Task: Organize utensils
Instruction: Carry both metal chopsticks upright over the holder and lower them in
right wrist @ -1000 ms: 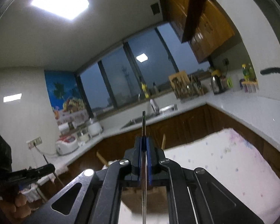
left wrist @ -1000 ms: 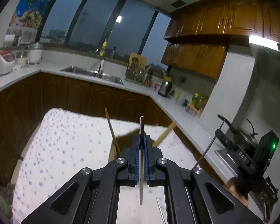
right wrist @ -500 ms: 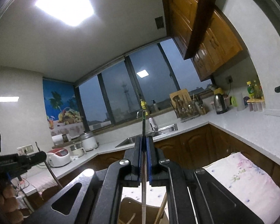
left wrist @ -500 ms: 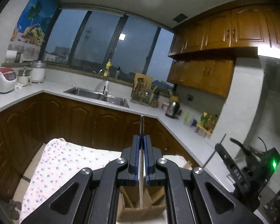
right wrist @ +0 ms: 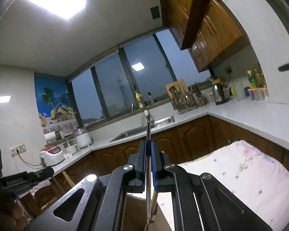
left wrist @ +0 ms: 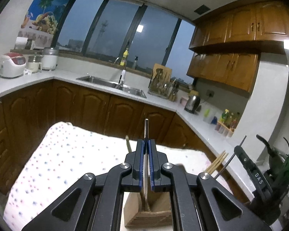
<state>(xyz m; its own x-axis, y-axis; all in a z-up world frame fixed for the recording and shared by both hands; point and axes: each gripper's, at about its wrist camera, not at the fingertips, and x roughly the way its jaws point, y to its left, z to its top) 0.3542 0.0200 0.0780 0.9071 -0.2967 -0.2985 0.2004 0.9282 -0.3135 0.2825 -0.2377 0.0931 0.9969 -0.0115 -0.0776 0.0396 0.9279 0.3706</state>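
My left gripper (left wrist: pixel 146 144) is shut on a thin metal utensil handle (left wrist: pixel 146 128) that stands upright, its lower end down in a wooden utensil holder (left wrist: pixel 150 214) on the dotted cloth. Wooden chopsticks (left wrist: pixel 216 162) lean out at the holder's right side. My right gripper (right wrist: pixel 148 146) is shut on a thin metal rod-like utensil (right wrist: pixel 148 127), also upright, with its lower end over the wooden holder (right wrist: pixel 136 211). The right gripper also shows at the right edge of the left wrist view (left wrist: pixel 246 157), holding its rod (left wrist: pixel 230 158).
A table with a white dotted cloth (left wrist: pixel 63 154) holds the wooden holder. Behind it runs an L-shaped kitchen counter with a sink (left wrist: pixel 113 85), a rice cooker (left wrist: pixel 11 64), a kettle (left wrist: pixel 192 101) and a knife rack (left wrist: pixel 160 80). Dark wood cabinets stand below.
Both wrist views have tilted back down a little, so the table cloth and wooden holder fill more of the frame. Both grippers stay shut on their utensils over the holder.
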